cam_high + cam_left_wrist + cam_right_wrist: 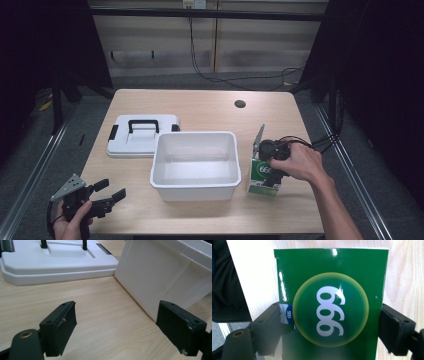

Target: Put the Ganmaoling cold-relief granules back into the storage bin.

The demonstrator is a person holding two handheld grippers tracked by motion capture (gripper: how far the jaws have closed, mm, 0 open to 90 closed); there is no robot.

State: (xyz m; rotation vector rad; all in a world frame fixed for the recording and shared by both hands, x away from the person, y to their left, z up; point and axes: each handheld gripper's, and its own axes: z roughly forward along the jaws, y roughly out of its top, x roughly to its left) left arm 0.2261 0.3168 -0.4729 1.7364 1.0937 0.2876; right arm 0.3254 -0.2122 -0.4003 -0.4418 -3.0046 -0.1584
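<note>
A green box (262, 177) with a white "666" in a yellow-ringed circle lies on the table just right of the white bin (195, 165). My right gripper (272, 167) points down over it, and its jaws press against both sides of the green box (329, 307). My left gripper (110, 191) is at the table's front left corner, open, with bare wood between its fingers (60, 327). In the left gripper view the white bin (160, 275) stands ahead to the right and the white lid (55, 262) lies ahead to the left.
The white lid (142, 135) with a black handle and black latches lies flat behind the bin's left side. A round cable hole (240, 104) sits near the table's far edge. Cables run off the right edge.
</note>
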